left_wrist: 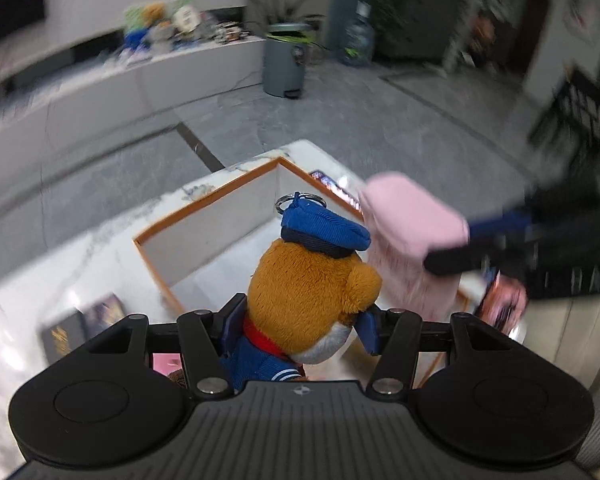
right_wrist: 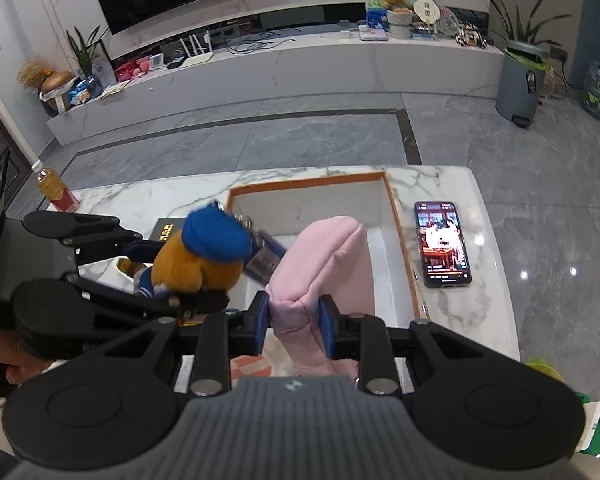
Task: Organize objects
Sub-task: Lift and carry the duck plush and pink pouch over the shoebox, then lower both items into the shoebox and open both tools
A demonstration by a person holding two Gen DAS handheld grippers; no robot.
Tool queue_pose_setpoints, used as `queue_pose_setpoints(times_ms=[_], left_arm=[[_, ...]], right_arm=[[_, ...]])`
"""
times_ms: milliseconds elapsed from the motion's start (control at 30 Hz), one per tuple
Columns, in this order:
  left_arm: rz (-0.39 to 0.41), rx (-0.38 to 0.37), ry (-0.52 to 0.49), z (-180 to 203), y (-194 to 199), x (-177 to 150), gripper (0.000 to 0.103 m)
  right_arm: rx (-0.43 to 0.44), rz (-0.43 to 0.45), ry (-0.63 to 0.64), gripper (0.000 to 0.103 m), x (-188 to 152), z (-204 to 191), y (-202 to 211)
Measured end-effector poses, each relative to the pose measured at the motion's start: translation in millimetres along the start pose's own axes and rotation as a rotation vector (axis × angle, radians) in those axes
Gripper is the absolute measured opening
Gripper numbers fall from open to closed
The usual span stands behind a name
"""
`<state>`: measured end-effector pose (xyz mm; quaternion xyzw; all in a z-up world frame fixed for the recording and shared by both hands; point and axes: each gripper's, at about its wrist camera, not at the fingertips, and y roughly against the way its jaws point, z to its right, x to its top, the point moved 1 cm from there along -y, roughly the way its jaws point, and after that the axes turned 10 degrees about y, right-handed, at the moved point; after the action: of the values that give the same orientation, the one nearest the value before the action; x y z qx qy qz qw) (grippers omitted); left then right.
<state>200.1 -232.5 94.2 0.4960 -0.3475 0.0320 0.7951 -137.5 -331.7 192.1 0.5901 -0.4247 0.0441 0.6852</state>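
one plush bear (left_wrist: 312,288), one pink pouch (right_wrist: 324,264), one box (right_wrist: 396,216), one phone (right_wrist: 442,244).

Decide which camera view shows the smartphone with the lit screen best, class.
The right wrist view. The black smartphone lies flat and sharp on the white marble table, right of the orange-rimmed box, its whole screen visible. The left wrist view shows only blurred slivers of it behind the pink fabric pouch.

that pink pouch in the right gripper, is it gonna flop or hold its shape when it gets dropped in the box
Probably soft: the pink pouch pinches in where the right gripper squeezes it. It likely keeps a loose shape rather than drooping, since the part beyond the pads stands up puffy. It looks light for its size, and should settle in the orange-rimmed box without rolling.
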Motion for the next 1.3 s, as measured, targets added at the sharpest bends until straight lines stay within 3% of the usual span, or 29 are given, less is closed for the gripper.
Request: queue_pose_setpoints(times_ms=[133,600,900,1300], left_arm=[[-0.003,-0.036,0.139,-17,-20,8,0.065],[-0.090,0.033,0.112,-22,-77,8,0.065],[-0.154,0.083,0.073,-18,-93,-1,0.064],[-0.180,0.136,0.013,-18,-102,-12,0.062]], right_arm=[[0.004,-0.006,-0.018,0.028,-1,12,-21],[0.032,-0.040,-0.016,0.028,-9,28,-87],[0.028,-0.064,0.013,0.028,-16,35,-116],[0.051,-0.087,0.062,0.028,-25,34,-138]])
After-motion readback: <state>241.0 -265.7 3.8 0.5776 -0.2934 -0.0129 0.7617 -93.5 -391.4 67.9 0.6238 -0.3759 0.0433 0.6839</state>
